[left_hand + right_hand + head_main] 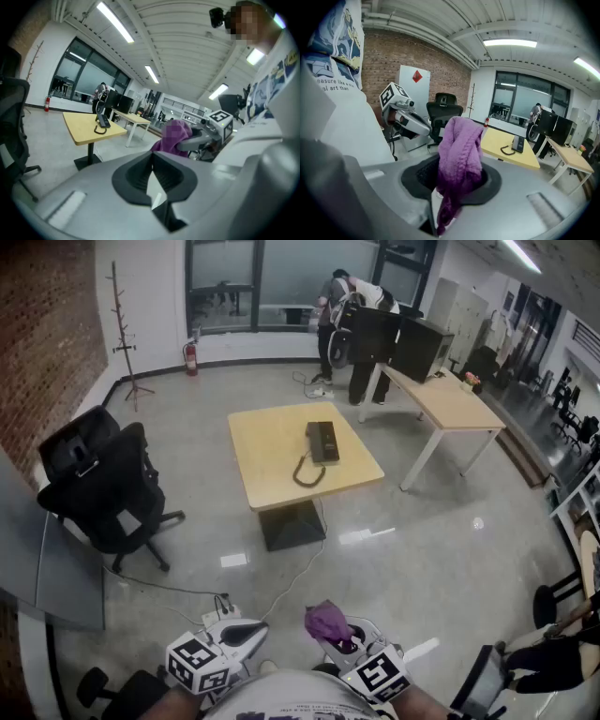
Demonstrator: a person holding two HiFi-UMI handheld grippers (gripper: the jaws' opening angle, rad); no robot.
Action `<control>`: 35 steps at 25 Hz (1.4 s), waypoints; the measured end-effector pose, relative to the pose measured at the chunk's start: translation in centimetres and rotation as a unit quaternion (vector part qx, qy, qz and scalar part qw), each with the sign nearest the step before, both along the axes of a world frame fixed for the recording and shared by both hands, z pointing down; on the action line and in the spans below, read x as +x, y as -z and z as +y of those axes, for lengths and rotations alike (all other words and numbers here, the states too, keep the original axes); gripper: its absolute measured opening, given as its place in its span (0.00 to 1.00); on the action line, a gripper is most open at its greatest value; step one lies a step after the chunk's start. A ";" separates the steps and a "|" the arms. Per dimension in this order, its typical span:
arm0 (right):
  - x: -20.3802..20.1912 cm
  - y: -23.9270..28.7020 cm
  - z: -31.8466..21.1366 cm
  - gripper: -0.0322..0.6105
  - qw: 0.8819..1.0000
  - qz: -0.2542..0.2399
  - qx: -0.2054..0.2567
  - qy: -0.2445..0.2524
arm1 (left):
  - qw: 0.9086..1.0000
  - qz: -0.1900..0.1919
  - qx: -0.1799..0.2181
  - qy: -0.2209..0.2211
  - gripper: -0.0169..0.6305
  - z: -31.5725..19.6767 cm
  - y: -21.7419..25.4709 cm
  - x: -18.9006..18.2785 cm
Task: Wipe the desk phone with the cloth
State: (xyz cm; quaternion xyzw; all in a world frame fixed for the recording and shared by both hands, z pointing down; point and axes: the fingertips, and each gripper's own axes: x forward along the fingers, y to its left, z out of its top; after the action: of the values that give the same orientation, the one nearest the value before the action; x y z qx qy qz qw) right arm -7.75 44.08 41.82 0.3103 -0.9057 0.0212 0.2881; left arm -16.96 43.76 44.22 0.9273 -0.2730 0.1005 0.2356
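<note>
- Pinching the soft, light cloth point(461, 150), the right tool point(451, 190) is clamped on a bunched fold.
- Empty, the left tool point(153, 183) has its jaws together.
- Rigid desk phone point(322, 441); handset probably loose.

The left tongs point(153, 180) and right tongs point(440, 187), held side by side close before the torso and tilted slightly downward: left jaws closed together with nothing between them, right jaws clamped on a bunched purple cloth point(461, 150) standing above them.

The grey left tool point(251, 631) and right tool point(339, 641) bear black-and-white marker cubes point(199, 662); the shirt point(281, 697) is white, printed.
</note>
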 end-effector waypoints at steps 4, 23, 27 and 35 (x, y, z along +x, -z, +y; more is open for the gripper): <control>0.4 0.0 -0.6 0.21 1.000 -0.008 -0.005 -0.010 | 1.000 0.000 0.003 0.005 0.03 -0.7 0.0 0.2; 4.7 -0.4 -6.1 0.21 0.998 -0.033 -0.029 -0.035 | 1.000 -0.004 -0.012 0.016 0.06 -7.8 0.6 3.2; 6.5 -0.7 -10.2 0.21 0.998 -0.047 -0.029 -0.032 | 0.999 -0.019 -0.021 0.028 0.06 -11.4 0.2 4.5; 10.9 -0.7 -17.7 0.21 1.000 -0.026 -0.008 -0.004 | 0.999 -0.034 -0.015 0.040 0.07 -19.4 1.3 8.8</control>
State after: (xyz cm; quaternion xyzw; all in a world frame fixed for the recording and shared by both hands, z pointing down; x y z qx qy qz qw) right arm 3.12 26.41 42.48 0.3111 -0.9113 0.0380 0.2669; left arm -8.15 24.38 42.91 0.9081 -0.3161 0.1268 0.2437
